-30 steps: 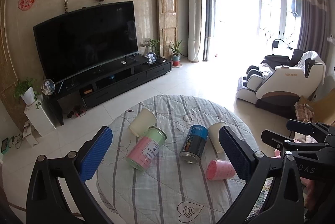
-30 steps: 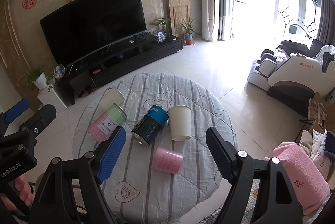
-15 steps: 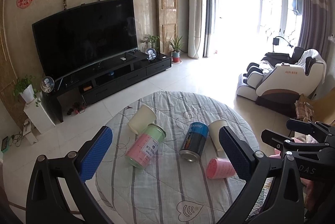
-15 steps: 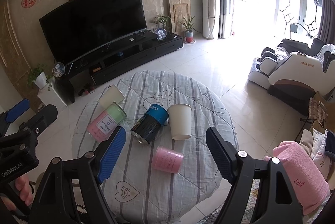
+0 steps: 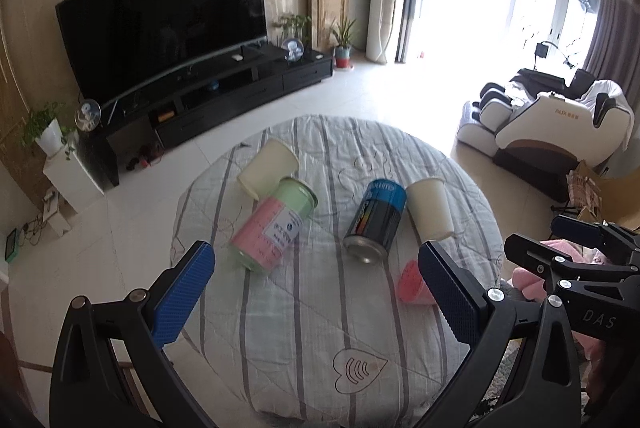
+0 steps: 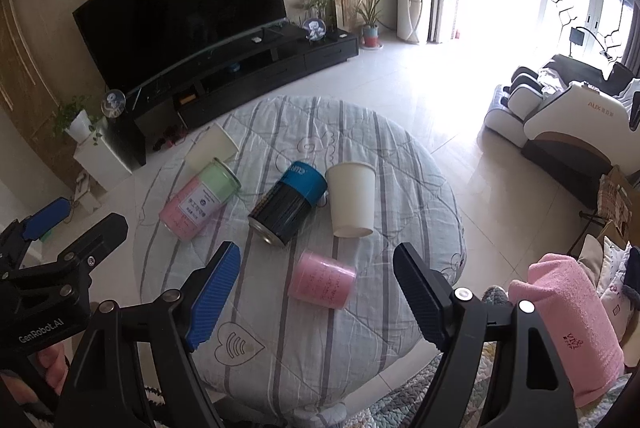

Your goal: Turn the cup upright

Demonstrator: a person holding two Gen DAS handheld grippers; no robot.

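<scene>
On the round striped table lie several containers on their sides. A white paper cup is at the right, a second white cup at the far left, and a small pink cup is nearest. A pink-and-green jar and a dark can with a blue end lie between them. My left gripper is open and empty above the near table. My right gripper is open and empty, with the pink cup in line between its fingers.
A TV on a black stand is behind the table. A white massage chair stands at the right. A pink towel lies at the near right. The floor around the table is tiled.
Both grippers have moved forward and tilted down toward the table, so the cups look larger. Both stayed open. Nothing on the table moved.
</scene>
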